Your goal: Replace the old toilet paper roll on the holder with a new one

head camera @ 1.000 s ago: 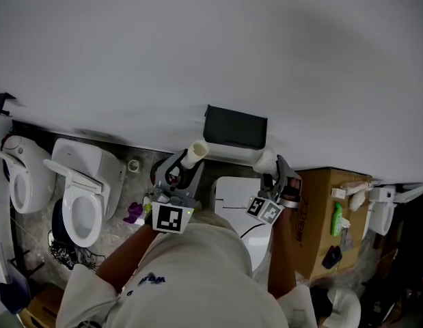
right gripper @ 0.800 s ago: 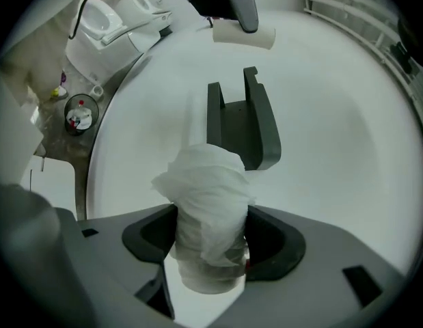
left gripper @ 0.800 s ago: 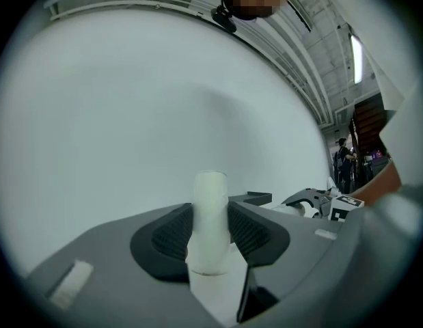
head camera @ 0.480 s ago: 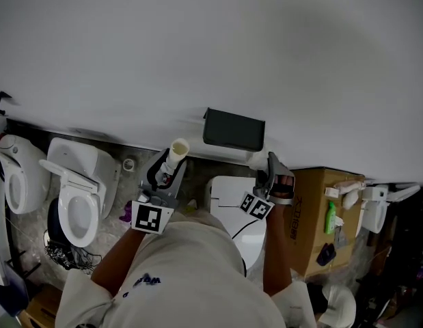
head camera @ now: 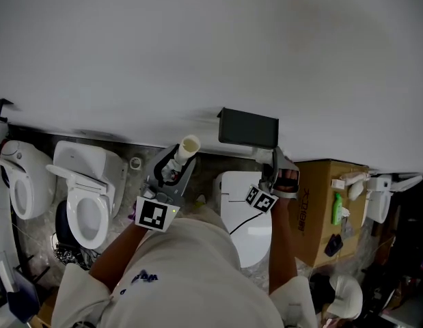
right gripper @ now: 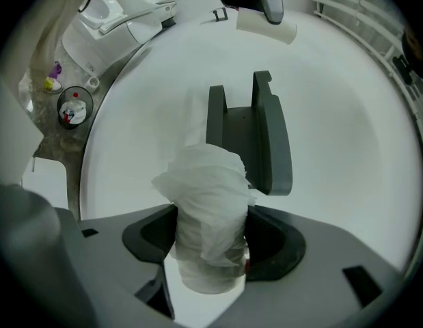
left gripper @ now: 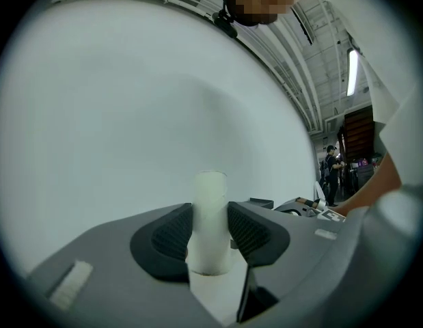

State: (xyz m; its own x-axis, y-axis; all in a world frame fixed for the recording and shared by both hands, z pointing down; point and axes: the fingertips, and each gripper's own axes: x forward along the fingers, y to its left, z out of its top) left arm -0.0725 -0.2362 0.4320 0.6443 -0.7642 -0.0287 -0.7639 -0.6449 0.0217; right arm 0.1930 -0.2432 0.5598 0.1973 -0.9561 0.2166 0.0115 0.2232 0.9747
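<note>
White wall [head camera: 197,46] bears the holder [right gripper: 255,142]; my left gripper [left gripper: 210,219] pinches the light, probably crushable core [left gripper: 210,193], my right gripper [right gripper: 211,232] clamps the soft roll [right gripper: 206,183] mid-body.

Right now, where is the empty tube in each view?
Head view: empty tube left of centre, held by the left gripper.
Left gripper view: lower centre, clamped between the jaws.
Right gripper view: top edge, right of centre.
Shared landmark: the white wall.
</note>
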